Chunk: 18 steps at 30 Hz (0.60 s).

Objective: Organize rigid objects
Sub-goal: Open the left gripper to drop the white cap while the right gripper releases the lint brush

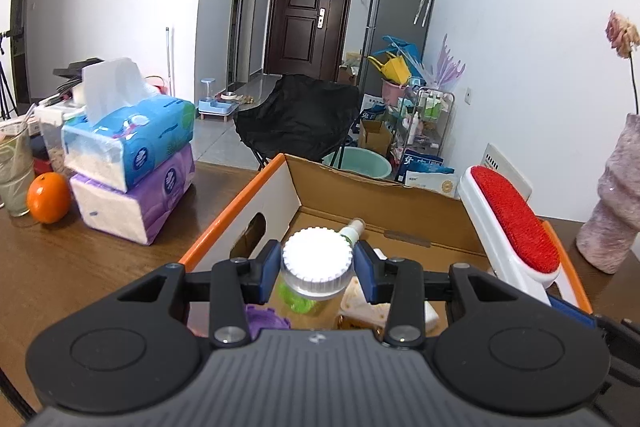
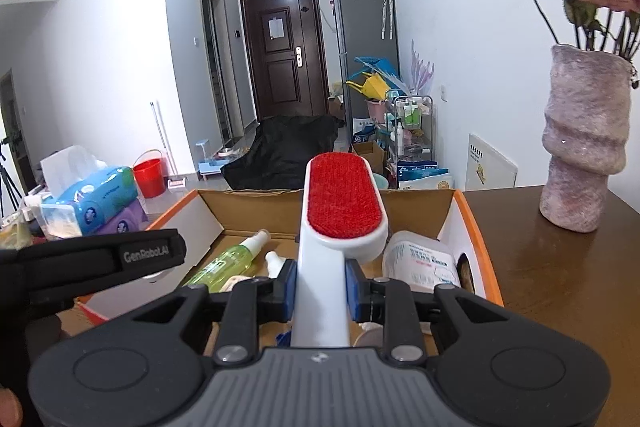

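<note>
Lint brush (image 2: 340, 223) sits clamped by its white handle in your right gripper (image 2: 320, 287), red pad up, over the cardboard box (image 2: 472, 223). Your left gripper (image 1: 316, 267) grips a white-capped clear jar (image 1: 316, 259) above the same box. Farther in lies a green spray bottle (image 2: 228, 263).

You can read one marking only: "GenRobot.AI" in pale letters on the black strap (image 2: 146, 254) at the left of the right wrist view. Print on the white plastic bottle's label (image 2: 422, 261) is too small to read.
</note>
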Each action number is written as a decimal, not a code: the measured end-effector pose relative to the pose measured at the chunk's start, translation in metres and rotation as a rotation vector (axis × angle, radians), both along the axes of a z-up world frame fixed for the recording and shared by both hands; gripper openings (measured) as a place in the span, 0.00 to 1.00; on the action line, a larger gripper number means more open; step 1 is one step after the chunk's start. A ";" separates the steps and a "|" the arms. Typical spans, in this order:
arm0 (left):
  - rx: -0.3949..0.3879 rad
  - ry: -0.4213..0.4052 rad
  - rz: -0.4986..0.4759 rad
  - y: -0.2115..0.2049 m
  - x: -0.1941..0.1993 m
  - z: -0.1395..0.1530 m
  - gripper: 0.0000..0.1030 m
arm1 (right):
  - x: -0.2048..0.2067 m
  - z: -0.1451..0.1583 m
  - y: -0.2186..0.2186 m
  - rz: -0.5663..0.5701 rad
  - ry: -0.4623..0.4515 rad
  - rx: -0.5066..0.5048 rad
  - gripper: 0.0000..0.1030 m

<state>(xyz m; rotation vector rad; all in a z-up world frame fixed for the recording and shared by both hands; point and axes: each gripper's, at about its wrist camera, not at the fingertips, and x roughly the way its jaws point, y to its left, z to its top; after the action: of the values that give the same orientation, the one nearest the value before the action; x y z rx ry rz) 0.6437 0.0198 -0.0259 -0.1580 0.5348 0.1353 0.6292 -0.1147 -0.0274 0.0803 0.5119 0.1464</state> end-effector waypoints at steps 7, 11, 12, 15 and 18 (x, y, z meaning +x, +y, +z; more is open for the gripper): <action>0.026 0.022 -0.013 0.004 0.019 -0.007 0.41 | 0.018 -0.001 -0.004 0.000 0.038 -0.016 0.24; 0.031 0.042 -0.039 0.005 0.021 -0.007 0.67 | 0.018 0.004 -0.012 -0.024 0.043 -0.011 0.30; 0.035 0.036 -0.029 0.006 0.019 -0.006 0.80 | 0.016 0.007 -0.015 -0.032 0.042 -0.012 0.45; 0.056 -0.005 -0.006 0.010 0.009 0.002 1.00 | 0.007 0.016 -0.025 -0.051 -0.004 -0.014 0.91; 0.076 -0.016 -0.006 0.013 -0.003 0.011 1.00 | -0.006 0.023 -0.032 -0.063 -0.044 -0.011 1.00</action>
<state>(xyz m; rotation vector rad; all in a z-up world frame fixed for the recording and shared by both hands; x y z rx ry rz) 0.6409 0.0330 -0.0149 -0.0834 0.5138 0.1484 0.6229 -0.1464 -0.0042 0.0820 0.4658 0.0839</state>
